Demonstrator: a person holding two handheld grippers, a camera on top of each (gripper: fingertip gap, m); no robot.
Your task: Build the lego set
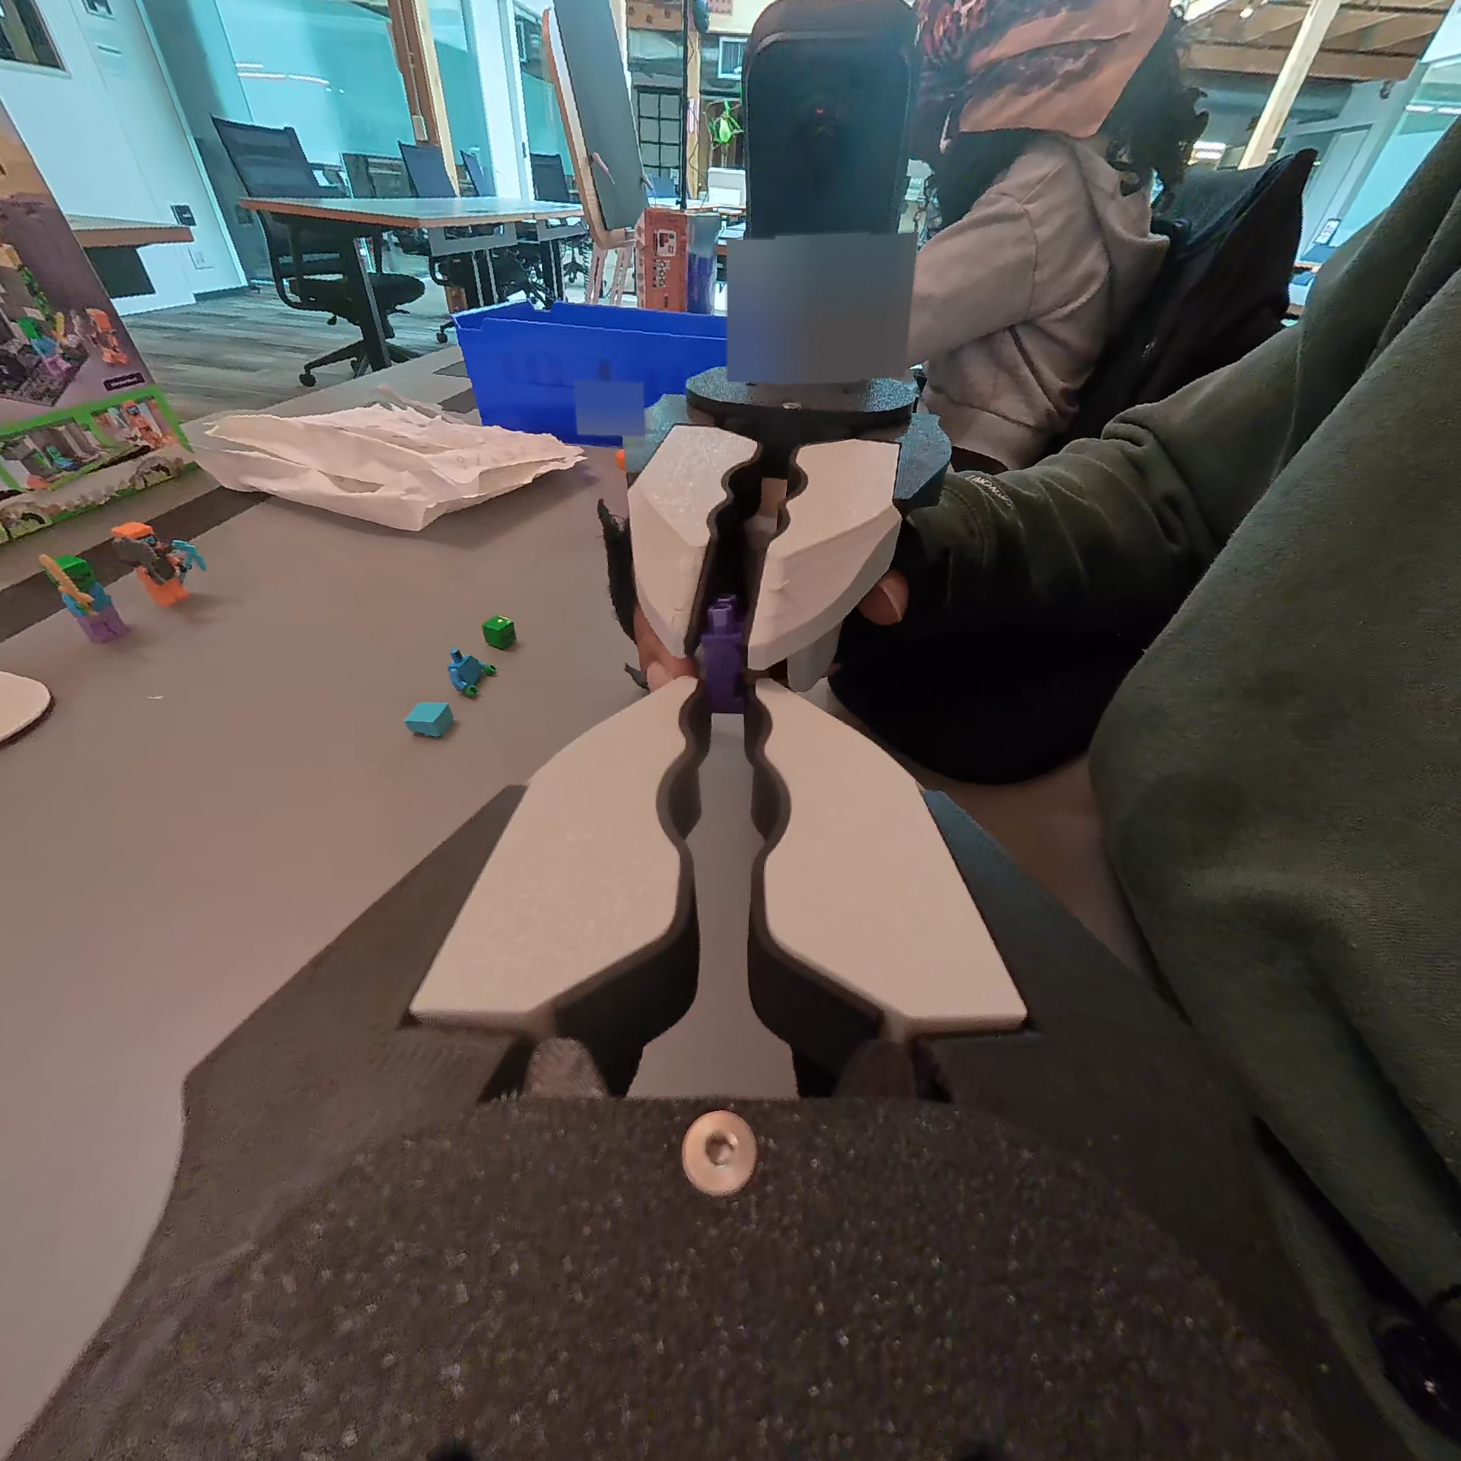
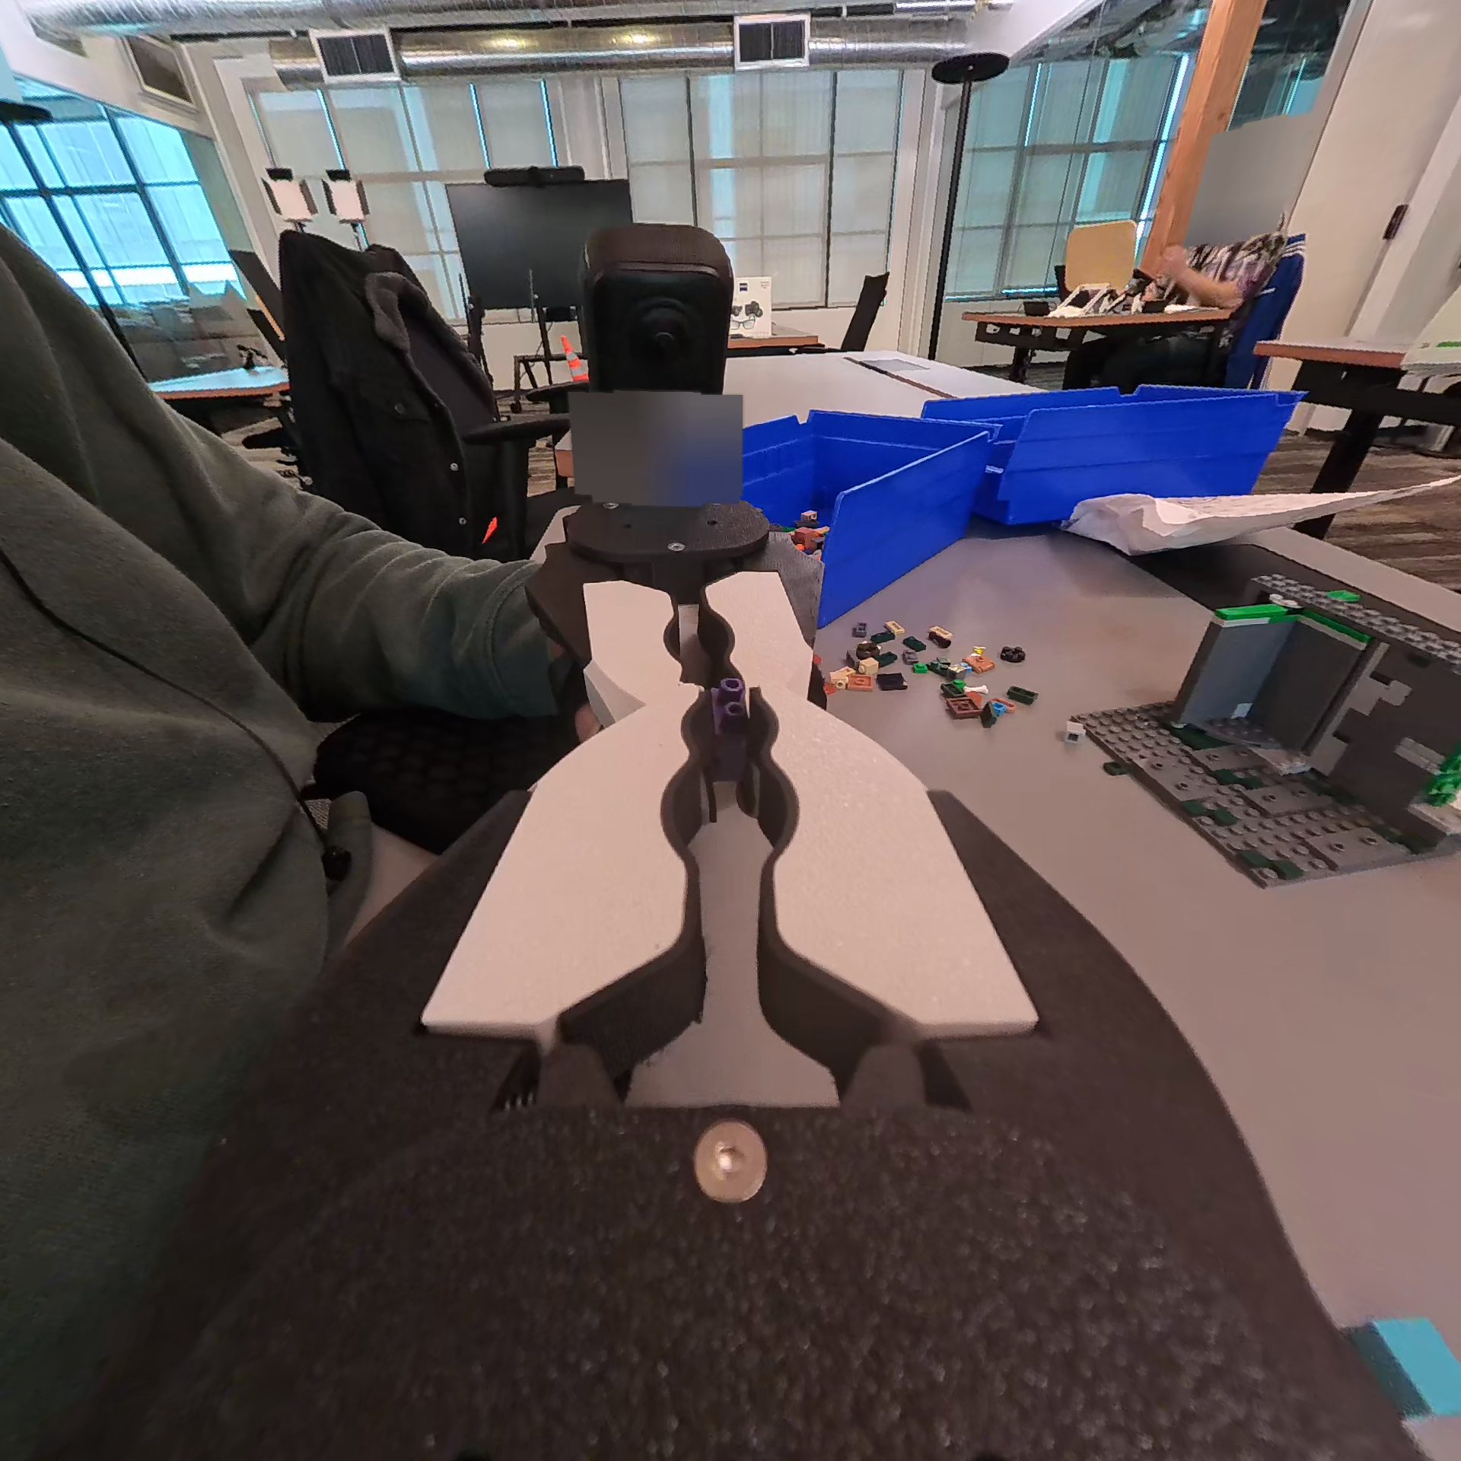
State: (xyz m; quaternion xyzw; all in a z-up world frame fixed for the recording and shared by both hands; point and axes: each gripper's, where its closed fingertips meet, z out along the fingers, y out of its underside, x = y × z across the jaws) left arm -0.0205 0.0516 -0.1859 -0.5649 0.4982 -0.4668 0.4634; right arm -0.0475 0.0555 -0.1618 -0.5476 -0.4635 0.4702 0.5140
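A small purple lego piece [image 1: 723, 656] is held above the grey table [image 1: 277, 790] between two grippers that meet tip to tip. My left gripper [image 1: 723, 700] is closed on its lower end. My right gripper [image 1: 723, 670] comes from the opposite side and is closed on its upper part. In the right wrist view the purple piece [image 2: 729, 727] sits between my right gripper's [image 2: 727, 707] dark pads, with the left gripper [image 2: 704, 680] facing it. A grey lego building on a studded baseplate [image 2: 1304, 735] stands to the right.
Two minifigures [image 1: 118, 589], a green cube [image 1: 498, 631], a blue torso [image 1: 466, 672] and a teal block [image 1: 429, 718] lie to the left. Loose pieces [image 2: 933, 668], blue bins [image 2: 909, 490], white paper bags [image 1: 387, 466] and the set's box [image 1: 71, 379] lie farther back. A green sleeve [image 1: 1265, 632] is close by. The grippers are tip to tip, or close to it. The teal block [image 1: 429, 718] is about 20 cm from both grippers' fingertips. My right wrist view [image 2: 1403, 1355] looks at it from another angle.
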